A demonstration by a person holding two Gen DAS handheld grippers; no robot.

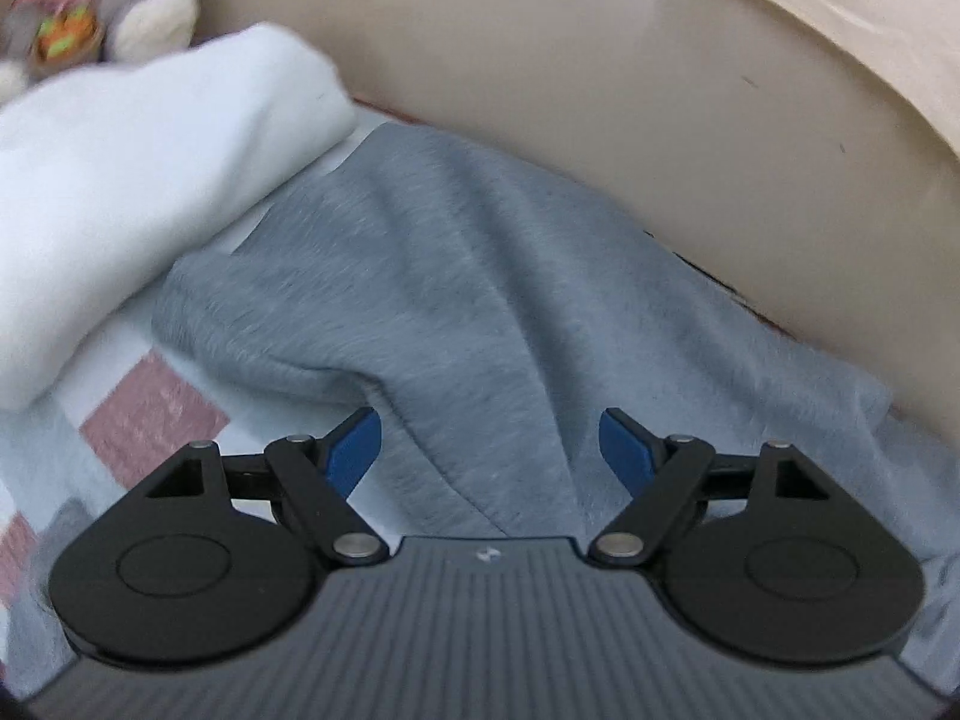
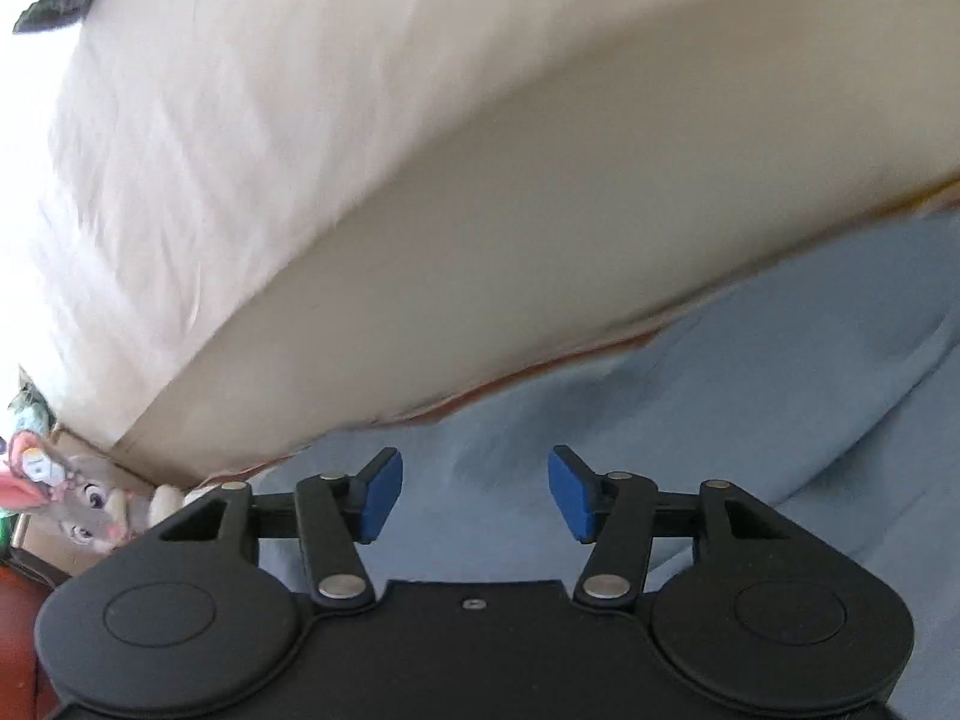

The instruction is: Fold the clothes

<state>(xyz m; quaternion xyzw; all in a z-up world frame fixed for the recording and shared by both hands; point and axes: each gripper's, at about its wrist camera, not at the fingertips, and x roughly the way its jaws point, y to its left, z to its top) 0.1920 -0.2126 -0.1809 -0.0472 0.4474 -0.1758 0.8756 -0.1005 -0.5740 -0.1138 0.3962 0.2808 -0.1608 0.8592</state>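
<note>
Grey garment (image 1: pixel 456 312): a fleecy grey piece lying rumpled on the bedding, with ridges and folds running away from the left wrist camera; its near part passes under the left gripper and its far edge reaches the foot of the beige wall.
Left gripper (image 1: pixel 490 447): spread wide, blue pads apart with nothing between them, poised just over a raised fold of the grey garment.
Right gripper (image 2: pixel 474 493): likewise released, pads apart and empty, above a pale blue cloth (image 2: pixel 750 396) that lies creased beneath it.
Checked cover (image 1: pixel 150 420): white with a dusty pink square, showing to the left of the grey garment.
White fabric (image 1: pixel 138 180): a thick folded white bundle on the cover, just beside the garment's left edge.
Beige wall (image 1: pixel 600 90): a smooth panel rising directly behind the clothes in both views.
Plush rabbit (image 1: pixel 90 0): grey and white, blurred, at the far left corner beyond the white fabric.
</note>
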